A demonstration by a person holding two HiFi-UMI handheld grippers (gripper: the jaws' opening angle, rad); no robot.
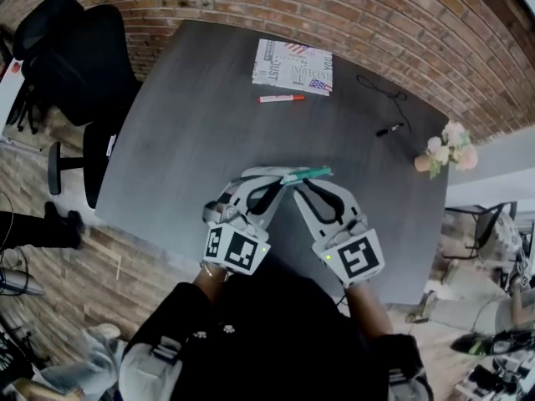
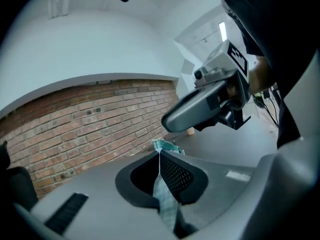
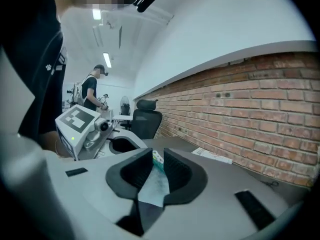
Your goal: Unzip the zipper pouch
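Note:
I hold a teal zipper pouch [image 1: 309, 174] in the air over the near part of the dark grey table [image 1: 192, 124], between both grippers. My left gripper [image 1: 277, 180] is shut on it. In the left gripper view the thin teal fabric [image 2: 163, 194] runs pinched between the closed jaws of the left gripper [image 2: 160, 156]. My right gripper [image 1: 298, 184] grips the pouch right beside it. In the right gripper view the pouch [image 3: 154, 183] sits clamped between the jaws of the right gripper [image 3: 157, 156]. The two grippers' tips nearly meet.
A printed paper [image 1: 292, 67] and a red marker [image 1: 280, 98] lie at the table's far side. A black cable with a pen [image 1: 389, 128] and small flowers [image 1: 443, 153] are at the right. A black office chair [image 1: 75, 65] stands to the left. A person [image 3: 92, 91] stands far behind.

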